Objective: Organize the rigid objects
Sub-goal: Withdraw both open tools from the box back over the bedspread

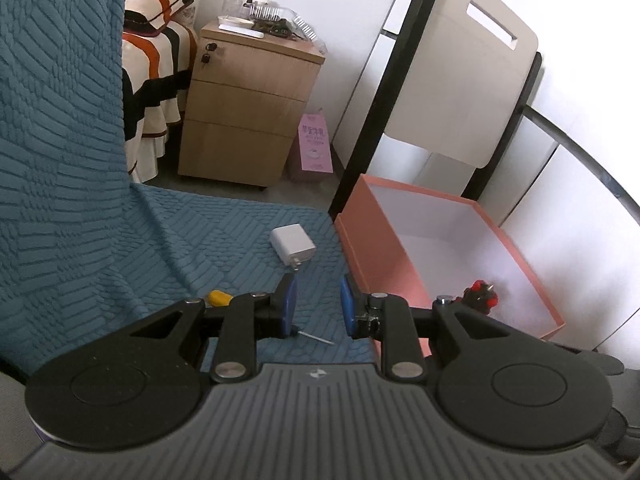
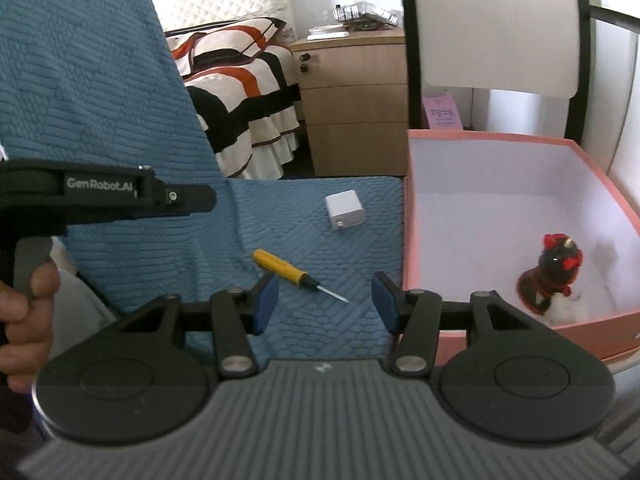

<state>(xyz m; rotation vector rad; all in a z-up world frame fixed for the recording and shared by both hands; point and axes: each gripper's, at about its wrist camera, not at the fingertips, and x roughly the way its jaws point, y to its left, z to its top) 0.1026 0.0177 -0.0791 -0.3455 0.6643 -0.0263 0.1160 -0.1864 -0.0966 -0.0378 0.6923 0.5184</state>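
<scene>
We saw a seat covered with a blue textured cloth. On it lay a yellow screwdriver with its thin tip toward the right, and farther away a white charger. Just right of the seat stood a pink box, open on top; a red and black figurine stood inside it, in the near right part.

The left gripper had its blue pads narrowly apart, with nothing between them. The right gripper was wider and also empty, above the screwdriver tip. At the left edge, the person's hand held the other tool's handle.
</scene>
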